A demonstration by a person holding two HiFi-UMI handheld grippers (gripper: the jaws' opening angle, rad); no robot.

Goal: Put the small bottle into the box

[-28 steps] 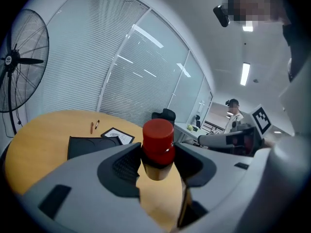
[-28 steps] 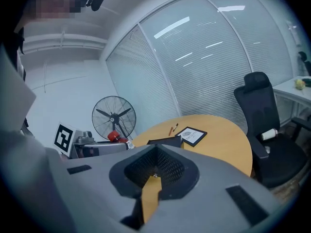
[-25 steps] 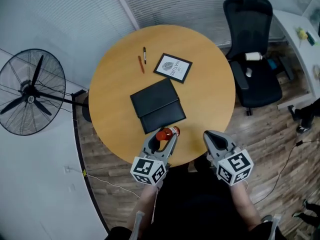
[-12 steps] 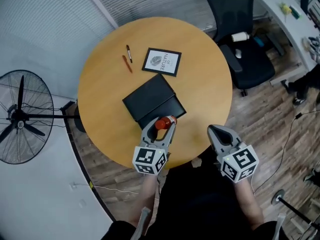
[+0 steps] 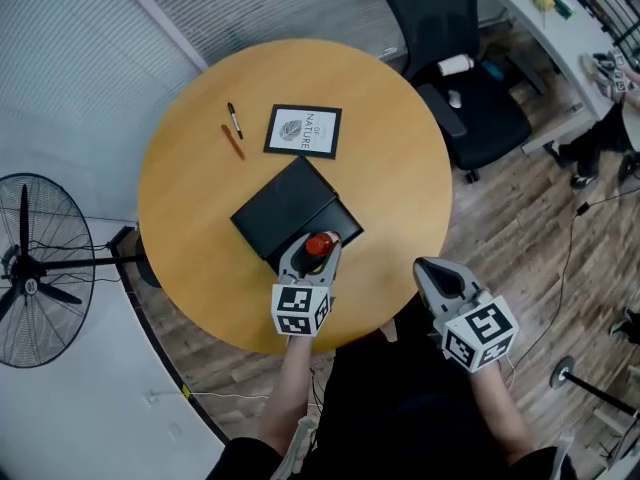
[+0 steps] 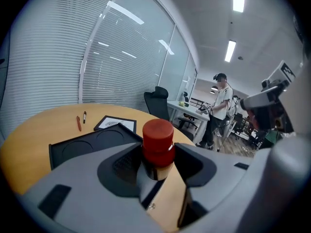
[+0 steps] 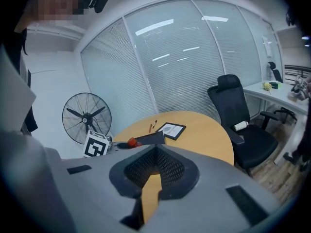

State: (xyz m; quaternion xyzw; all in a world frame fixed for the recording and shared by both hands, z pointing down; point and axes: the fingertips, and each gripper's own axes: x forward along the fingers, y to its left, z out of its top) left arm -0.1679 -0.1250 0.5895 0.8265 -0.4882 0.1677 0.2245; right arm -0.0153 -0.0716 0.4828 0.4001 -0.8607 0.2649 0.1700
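The small bottle (image 5: 321, 244), dark with a red cap (image 6: 158, 141), stands upright between the jaws of my left gripper (image 5: 314, 252), which is shut on it. It hangs at the near edge of the flat black box (image 5: 288, 211) on the round wooden table (image 5: 200, 198). The box (image 6: 90, 147) lies open just beyond the bottle, and two round recesses show in its top. My right gripper (image 5: 428, 268) is shut and empty, out past the table's near right edge. From there I see the left gripper's marker cube (image 7: 97, 145) and the bottle (image 7: 131, 142).
A framed picture (image 5: 303, 130) and two pens (image 5: 233, 131) lie on the far side of the table. A black office chair (image 5: 450, 78) stands at the right, a floor fan (image 5: 35, 268) at the left. A person (image 6: 221, 108) stands by desks in the background.
My left gripper has carried the bottle forward, from just short of the box to its near edge. The head view has shifted. The right gripper stays shut beside the table.
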